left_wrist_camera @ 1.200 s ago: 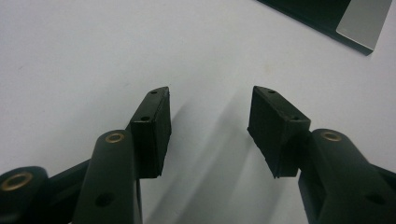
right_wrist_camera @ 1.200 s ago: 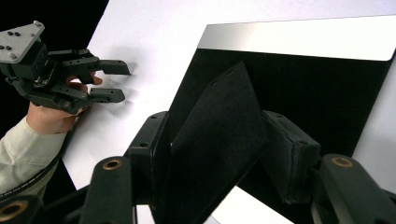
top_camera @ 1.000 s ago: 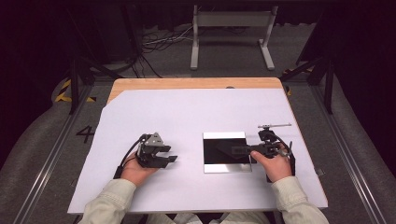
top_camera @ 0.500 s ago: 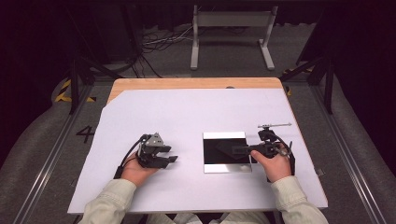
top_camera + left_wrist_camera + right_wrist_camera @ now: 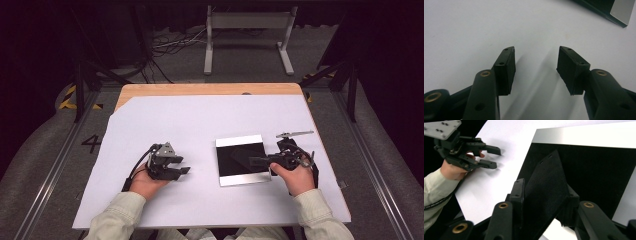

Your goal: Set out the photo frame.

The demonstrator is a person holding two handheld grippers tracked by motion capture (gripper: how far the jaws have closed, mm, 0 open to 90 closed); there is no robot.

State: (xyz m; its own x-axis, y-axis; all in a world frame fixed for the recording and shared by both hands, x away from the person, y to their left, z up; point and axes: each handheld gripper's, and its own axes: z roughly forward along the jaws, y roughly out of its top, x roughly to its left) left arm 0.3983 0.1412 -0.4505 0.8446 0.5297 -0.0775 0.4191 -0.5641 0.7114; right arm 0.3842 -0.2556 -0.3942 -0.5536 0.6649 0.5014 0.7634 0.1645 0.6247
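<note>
A flat black panel (image 5: 235, 152) with silvery bands along its far and near edges lies on the white sheet (image 5: 200, 120), right of centre. My right gripper (image 5: 251, 160) reaches over it from the right. In the right gripper view a stiff black flap (image 5: 546, 182) stands up from the panel (image 5: 599, 170) between the jaws of my right gripper (image 5: 544, 190). The jaws have just been closing, and both pads now sit against the flap's sides. My left gripper (image 5: 186, 166) rests on the sheet to the left, open with nothing between its pads (image 5: 506, 67). It lies well apart from the panel's corner (image 5: 610, 11).
The white sheet covers most of a wooden table (image 5: 200, 89). A metal stand (image 5: 247, 30) and cables lie on the dark floor beyond the table. My left gripper (image 5: 494, 157) and a sleeve appear at the left of the right gripper view.
The right gripper's jaws have drawn closer together over the black panel. Both hands stay almost where they were.
</note>
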